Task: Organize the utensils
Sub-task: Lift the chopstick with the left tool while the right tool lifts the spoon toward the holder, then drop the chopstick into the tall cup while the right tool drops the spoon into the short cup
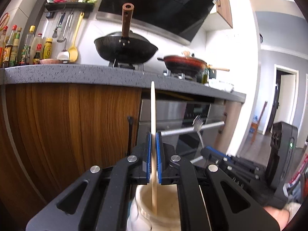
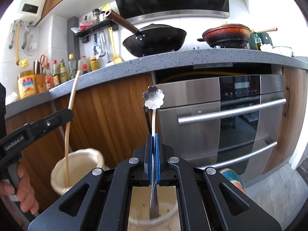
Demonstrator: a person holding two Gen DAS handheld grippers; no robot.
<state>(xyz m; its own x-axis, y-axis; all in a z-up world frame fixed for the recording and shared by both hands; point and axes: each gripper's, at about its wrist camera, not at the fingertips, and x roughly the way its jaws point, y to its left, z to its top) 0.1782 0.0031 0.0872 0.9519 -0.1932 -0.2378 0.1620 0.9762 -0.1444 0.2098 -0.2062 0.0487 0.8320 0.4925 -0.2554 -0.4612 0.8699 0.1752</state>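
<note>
Gripping wooden stick [image 1: 153, 115] over cream jar [image 1: 154, 219] rim | left tool [image 1: 153, 134] clamped

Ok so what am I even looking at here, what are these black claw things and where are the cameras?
These are two hand-held grippers, each carried by a person, with a camera looking along its fingers. One picture is from the left gripper, shut on a wooden stick whose lower end sits in a cream jar. The other is from the right gripper, shut on a flower-ended metal spoon over a second cream jar. Behind is a kitchen counter carrying a black wok, a red pan and sauce bottles.
</note>
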